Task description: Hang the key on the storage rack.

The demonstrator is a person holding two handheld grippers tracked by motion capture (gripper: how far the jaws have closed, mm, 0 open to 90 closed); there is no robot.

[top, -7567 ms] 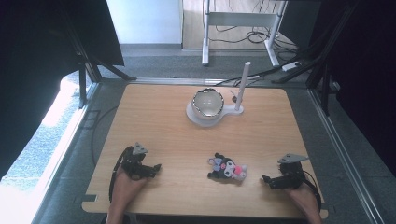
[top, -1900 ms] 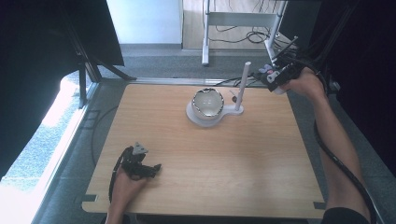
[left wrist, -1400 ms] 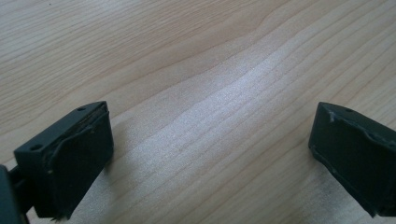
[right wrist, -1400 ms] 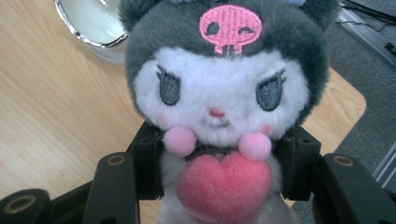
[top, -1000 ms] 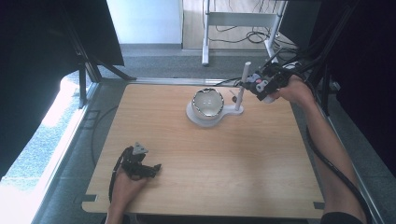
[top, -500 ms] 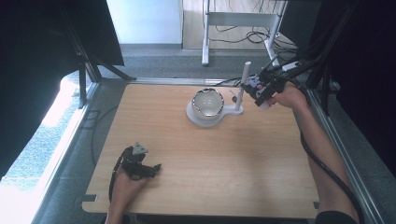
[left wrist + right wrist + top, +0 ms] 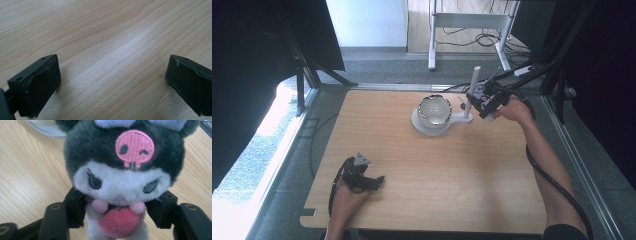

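Note:
A small plush toy (image 7: pixel 122 175) with a dark hood, a pink skull patch and a white face is clamped at its neck between the jaws of my right gripper (image 7: pixel 117 212). In the high view that gripper (image 7: pixel 484 102) holds the plush toy (image 7: pixel 478 100) above the table's far right, just beside the white upright post (image 7: pixel 472 90) of a white stand. The stand's base carries a shiny bowl (image 7: pixel 435 110). My left gripper (image 7: pixel 371 181) rests near the front left edge of the wooden table (image 7: pixel 422 175), open, with bare wood between its jaws (image 7: pixel 112 82).
The table's right edge lies close to my right forearm (image 7: pixel 542 160), and a black cable (image 7: pixel 557 185) trails along it. Dark screens stand on both sides, and a white frame (image 7: pixel 472 20) stands on the floor beyond the table.
The right gripper picked the plush toy up from the front of the table and carried it to the far right. Over the last second it drifted left and down toward the white post. The left gripper stayed put.

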